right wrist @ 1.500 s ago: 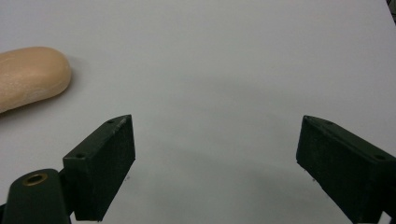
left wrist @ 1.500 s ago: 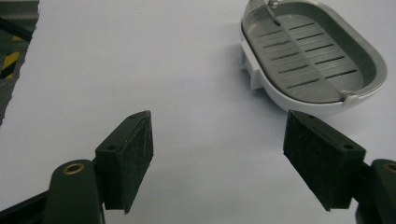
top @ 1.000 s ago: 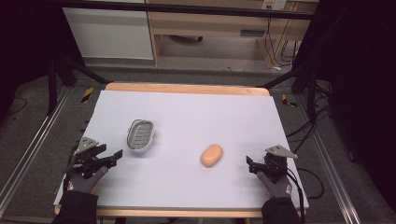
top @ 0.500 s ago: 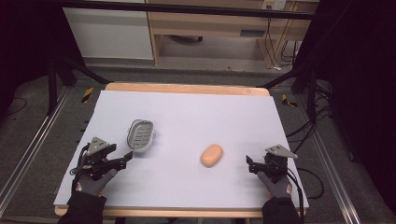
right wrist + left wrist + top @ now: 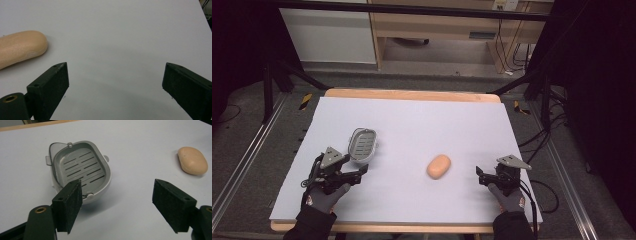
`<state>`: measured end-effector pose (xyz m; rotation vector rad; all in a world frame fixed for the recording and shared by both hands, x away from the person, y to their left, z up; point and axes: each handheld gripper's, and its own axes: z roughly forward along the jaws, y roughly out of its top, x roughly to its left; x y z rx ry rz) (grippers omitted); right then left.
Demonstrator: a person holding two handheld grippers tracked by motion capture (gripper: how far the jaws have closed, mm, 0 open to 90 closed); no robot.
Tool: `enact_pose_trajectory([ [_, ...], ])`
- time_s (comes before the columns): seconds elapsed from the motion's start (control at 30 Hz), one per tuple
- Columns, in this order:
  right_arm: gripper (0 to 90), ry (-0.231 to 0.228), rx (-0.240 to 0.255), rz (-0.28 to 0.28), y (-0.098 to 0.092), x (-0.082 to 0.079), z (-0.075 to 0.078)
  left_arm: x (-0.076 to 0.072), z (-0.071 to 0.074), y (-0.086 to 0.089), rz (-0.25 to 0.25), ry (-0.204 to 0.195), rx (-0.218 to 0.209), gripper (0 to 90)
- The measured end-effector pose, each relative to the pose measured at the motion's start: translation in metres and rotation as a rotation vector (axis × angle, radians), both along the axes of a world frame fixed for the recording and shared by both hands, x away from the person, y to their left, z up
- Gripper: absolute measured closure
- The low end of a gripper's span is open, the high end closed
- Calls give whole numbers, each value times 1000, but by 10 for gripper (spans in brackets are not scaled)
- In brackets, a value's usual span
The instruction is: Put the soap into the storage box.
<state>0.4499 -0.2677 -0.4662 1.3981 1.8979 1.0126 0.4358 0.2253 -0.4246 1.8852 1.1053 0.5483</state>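
A grey slotted soap dish (image 5: 362, 144) (image 5: 80, 168) lies on the left part of the white table (image 5: 422, 120). An orange-tan soap bar (image 5: 439, 166) (image 5: 192, 160) (image 5: 20, 50) rests near the middle. My left gripper (image 5: 357, 176) (image 5: 117, 192) is open just in front of the dish, its left jaw close to the dish's near rim, with nothing between the jaws. At the table's right front, my right gripper (image 5: 480, 176) (image 5: 115, 72) stands open over bare surface, the soap a short way to its left.
The table's wooden edge (image 5: 412, 94) runs along the far side. Beyond it are a wooden cabinet (image 5: 437, 25), dark stand legs and cables on the floor (image 5: 512, 65). White surface stretches between dish, soap and far edge.
My left gripper has moved forward and to the right, up close to the soap dish. The right gripper, the soap and the dish have stayed put.
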Motion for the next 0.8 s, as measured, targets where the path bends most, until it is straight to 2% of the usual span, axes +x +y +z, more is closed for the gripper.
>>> enact_pose_trajectory([
  [0.07, 71, -1, -2, 0, 0, 0, 0, 0, 1, -6, -19, -1, 9, 235],
  [0.33, 69, 2, 1, -2, 2, 1, 0, 1, 4, -19, -37, -12, 7, 232],
  [0.57, 68, 2, -7, -3, 3, 1, 0, 3, 3, -36, -74, -1, 26, 231],
  [0.8, 67, 5, -10, -10, 3, 2, 0, 7, 10, -51, -112, -18, 36, 229],
])
